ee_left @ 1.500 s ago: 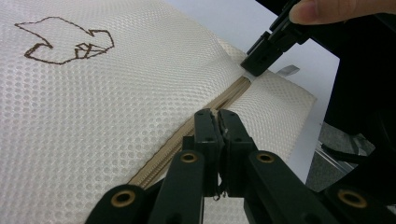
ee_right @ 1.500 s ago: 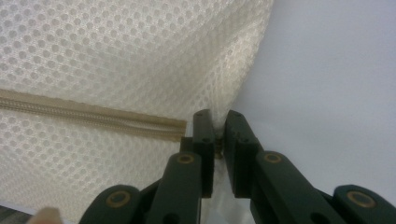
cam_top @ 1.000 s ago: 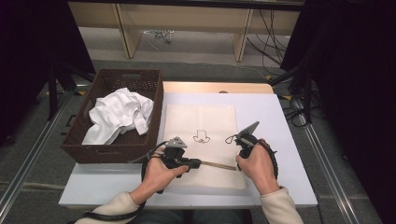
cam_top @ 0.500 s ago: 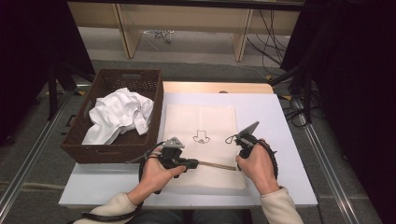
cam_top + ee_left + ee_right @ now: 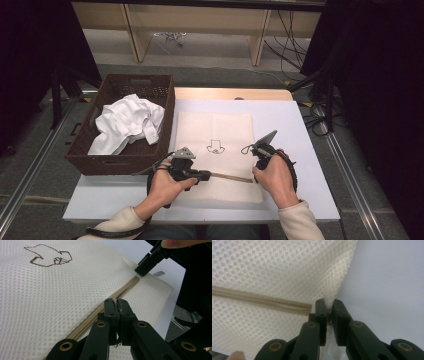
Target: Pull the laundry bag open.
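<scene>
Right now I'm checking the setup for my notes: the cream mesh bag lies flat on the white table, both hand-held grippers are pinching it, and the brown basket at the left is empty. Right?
Not quite: the brown basket holds crumpled white clothing, as the high view shows. The rest stands: the cream mesh bag lies flat on the white table, with the left hand-held gripper and right hand-held gripper pinching it.

From my seat, the left gripper [image 5: 117, 305] has its jaw tips pressed together on the zipper [image 5: 126, 288], and whatever they pinch, a pull tab perhaps, is too small for me to tell. In the right gripper view the mesh bag [image 5: 274, 272] runs off at 9 and 12 o'clock, and the fabric between the right gripper [image 5: 328, 311] tips is blurred. In the high view my hand covers the bag's corner at 3 o'clock, and the basket [image 5: 85, 162] hides the underside of the white cloth [image 5: 127, 122].
</scene>
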